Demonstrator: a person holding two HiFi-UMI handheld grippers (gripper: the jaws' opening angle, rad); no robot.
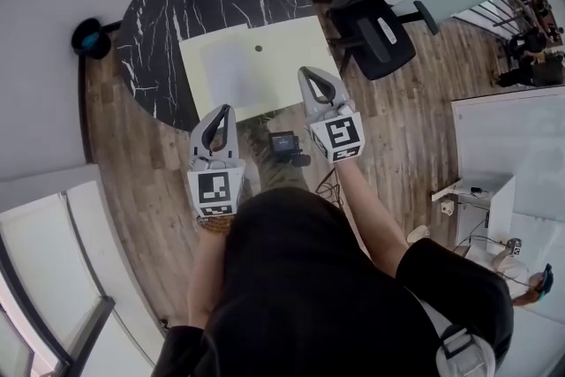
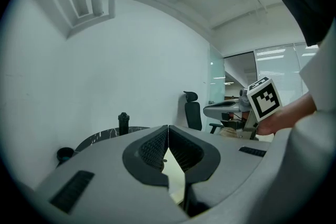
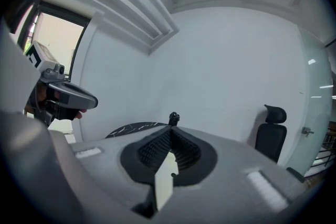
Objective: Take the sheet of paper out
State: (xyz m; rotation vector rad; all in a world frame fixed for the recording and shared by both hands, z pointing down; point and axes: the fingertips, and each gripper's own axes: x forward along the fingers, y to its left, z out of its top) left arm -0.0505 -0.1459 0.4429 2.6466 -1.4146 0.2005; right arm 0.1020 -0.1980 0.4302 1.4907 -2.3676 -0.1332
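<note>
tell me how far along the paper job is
Done: nothing visible yet. The white sheet lies flat and appears to sit inside the pale yellow folder on the black table. In hand: nothing. The left tongs and right tongs are both shut and empty, held by the folder's near edge. Left: all of it, probably opening, gripping the sheet and drawing it out.

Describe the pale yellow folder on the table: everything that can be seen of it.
The folder is a flat, pale yellow rectangle, seemingly thin plastic or card, lying slightly askew on the round black marbled table. Its near right corner juts past the table's edge. A whiter rectangle shows in its left half, and a small dark dot sits near the middle.
</note>
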